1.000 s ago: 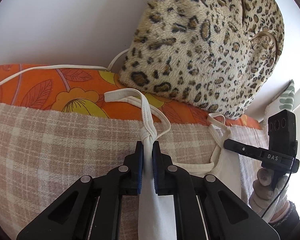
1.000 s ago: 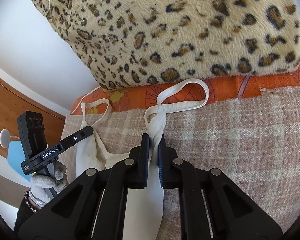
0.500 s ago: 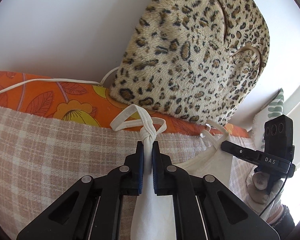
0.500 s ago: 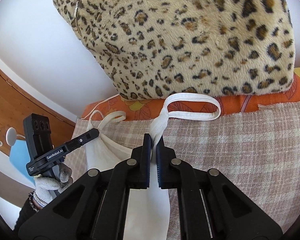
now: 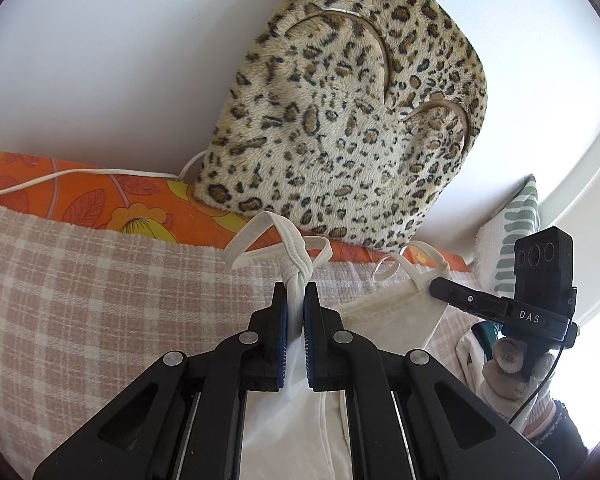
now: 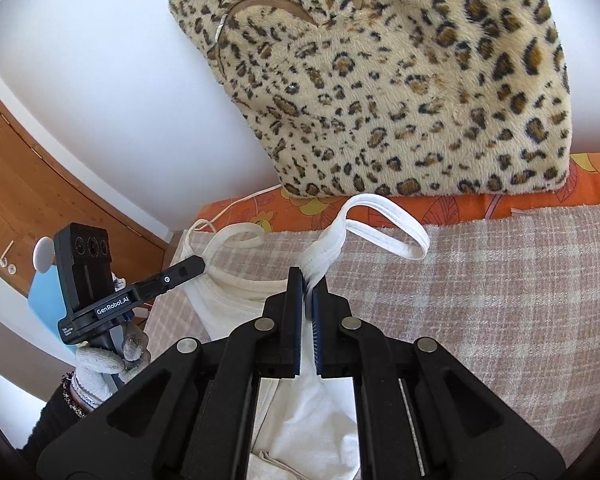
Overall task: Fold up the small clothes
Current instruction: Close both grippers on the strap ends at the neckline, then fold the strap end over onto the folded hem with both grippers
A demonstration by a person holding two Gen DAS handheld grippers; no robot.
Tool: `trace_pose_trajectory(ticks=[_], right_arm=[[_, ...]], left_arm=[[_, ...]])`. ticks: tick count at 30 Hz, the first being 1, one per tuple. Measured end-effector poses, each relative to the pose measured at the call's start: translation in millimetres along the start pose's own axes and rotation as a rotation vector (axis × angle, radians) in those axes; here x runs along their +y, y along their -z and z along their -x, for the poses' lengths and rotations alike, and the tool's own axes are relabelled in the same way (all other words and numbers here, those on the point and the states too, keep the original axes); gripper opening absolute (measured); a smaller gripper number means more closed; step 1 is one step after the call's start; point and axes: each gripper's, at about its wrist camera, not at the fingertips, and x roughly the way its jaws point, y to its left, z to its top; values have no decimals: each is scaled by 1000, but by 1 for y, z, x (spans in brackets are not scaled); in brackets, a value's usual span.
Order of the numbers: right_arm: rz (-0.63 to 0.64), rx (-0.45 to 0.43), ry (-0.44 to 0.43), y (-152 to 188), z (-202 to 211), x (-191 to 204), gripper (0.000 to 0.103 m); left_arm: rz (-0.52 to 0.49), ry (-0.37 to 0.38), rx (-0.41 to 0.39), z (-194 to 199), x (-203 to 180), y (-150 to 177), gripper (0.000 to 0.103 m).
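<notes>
A small white tank top hangs lifted above the checked blanket, held by its two shoulder straps. My left gripper is shut on one bunched strap, whose loop flops over past the fingertips. My right gripper is shut on the other strap. The top's body stretches between them and drapes down under both. Each view shows the other gripper off to the side: the right one, the left one, each in a gloved hand.
A big leopard-print cushion leans on the white wall behind. An orange floral sheet with a white cord lies beyond the blanket. A striped pillow sits far right; a wooden door stands at the left.
Both grippers have risen with the straps in them, lifting the top off the blanket. The cushion and wall have slid down in both views.
</notes>
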Motion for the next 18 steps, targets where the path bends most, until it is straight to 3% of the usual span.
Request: trace_pose_trajectory(ticks=[18], right_arm=[[87,7,8,57,63,70,5]], left_arm=[[-38,10,-9,71,-34,52,6]])
